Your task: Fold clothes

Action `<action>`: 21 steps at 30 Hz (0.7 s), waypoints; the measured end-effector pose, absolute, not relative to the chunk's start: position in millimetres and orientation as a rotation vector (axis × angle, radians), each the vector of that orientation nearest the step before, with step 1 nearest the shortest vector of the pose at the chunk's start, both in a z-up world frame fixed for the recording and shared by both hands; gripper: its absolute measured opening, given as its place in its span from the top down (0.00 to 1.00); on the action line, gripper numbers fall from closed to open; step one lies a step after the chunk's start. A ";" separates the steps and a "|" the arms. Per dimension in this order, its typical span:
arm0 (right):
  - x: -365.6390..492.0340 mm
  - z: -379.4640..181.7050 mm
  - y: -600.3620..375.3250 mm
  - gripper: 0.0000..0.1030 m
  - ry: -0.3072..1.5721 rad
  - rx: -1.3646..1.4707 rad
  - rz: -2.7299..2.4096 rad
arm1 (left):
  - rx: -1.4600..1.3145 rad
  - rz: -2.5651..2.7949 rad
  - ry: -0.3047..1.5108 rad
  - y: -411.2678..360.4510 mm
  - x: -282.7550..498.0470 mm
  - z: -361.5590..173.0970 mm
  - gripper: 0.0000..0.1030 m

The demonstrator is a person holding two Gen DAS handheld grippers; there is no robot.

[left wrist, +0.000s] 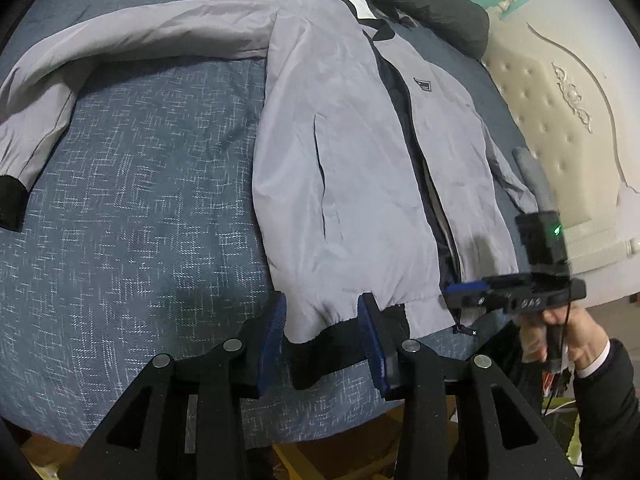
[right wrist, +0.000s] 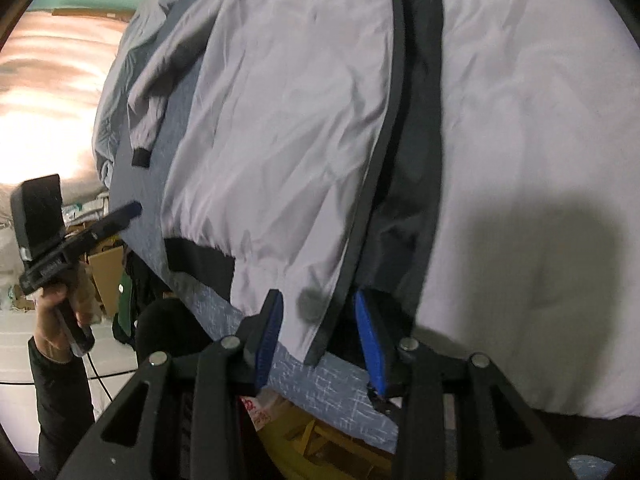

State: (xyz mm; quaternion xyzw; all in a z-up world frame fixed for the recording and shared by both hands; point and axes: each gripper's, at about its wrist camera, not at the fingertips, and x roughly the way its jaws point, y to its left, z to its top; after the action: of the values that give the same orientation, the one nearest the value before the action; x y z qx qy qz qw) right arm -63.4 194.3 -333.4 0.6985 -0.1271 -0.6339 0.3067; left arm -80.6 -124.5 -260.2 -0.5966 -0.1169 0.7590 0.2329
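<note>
Two hand-held grippers spread — left [left wrist: 322,334], right [right wrist: 318,340] — straddling grey jacket [left wrist: 348,152] hem

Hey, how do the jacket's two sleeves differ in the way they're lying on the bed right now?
The outstretched sleeve spreads wide from the jacket and bends, with bedspread showing in between; the headboard-side sleeve lies tight along the jacket's body. The outstretched sleeve shows its black cuff; the headboard-side sleeve's cuff is out of sight. Both are the same grey fabric, lying flat.

Jacket [left wrist: 344,152] on bed [left wrist: 140,200] (headboard [left wrist: 560,120] right).
</note>
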 end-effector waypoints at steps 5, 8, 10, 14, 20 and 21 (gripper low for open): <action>-58.8 -330.6 198.7 0.83 -0.342 1.823 -1.700 | -1.647 2.086 -0.332 -115.9 -76.3 -270.8 0.56; -56.7 -324.6 203.2 0.97 -0.336 1.796 -1.718 | -1.659 2.084 -0.333 -116.0 -77.0 -275.5 0.55; -55.3 -320.5 206.1 0.98 -0.333 1.779 -1.729 | -1.665 2.084 -0.341 -116.3 -78.2 -278.3 0.55; -53.8 -312.5 217.3 0.98 -0.334 1.754 -1.757 | -1.672 2.080 -0.341 -116.3 -79.9 -282.4 0.55; -53.0 -310.4 238.6 0.98 -0.295 1.761 -1.808 | -1.681 2.073 -0.336 -113.7 -83.0 -286.0 0.55; -53.2 -312.3 240.8 0.98 -0.297 1.766 -1.809 | -1.686 2.068 -0.334 -113.4 -83.0 -287.4 0.55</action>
State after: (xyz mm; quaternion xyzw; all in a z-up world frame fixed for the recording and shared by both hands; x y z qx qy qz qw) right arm -53.2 240.8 -312.3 0.6632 -0.1116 -0.6793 0.2936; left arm -83.0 -113.4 -287.4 -0.6110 -0.1212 0.7494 0.2243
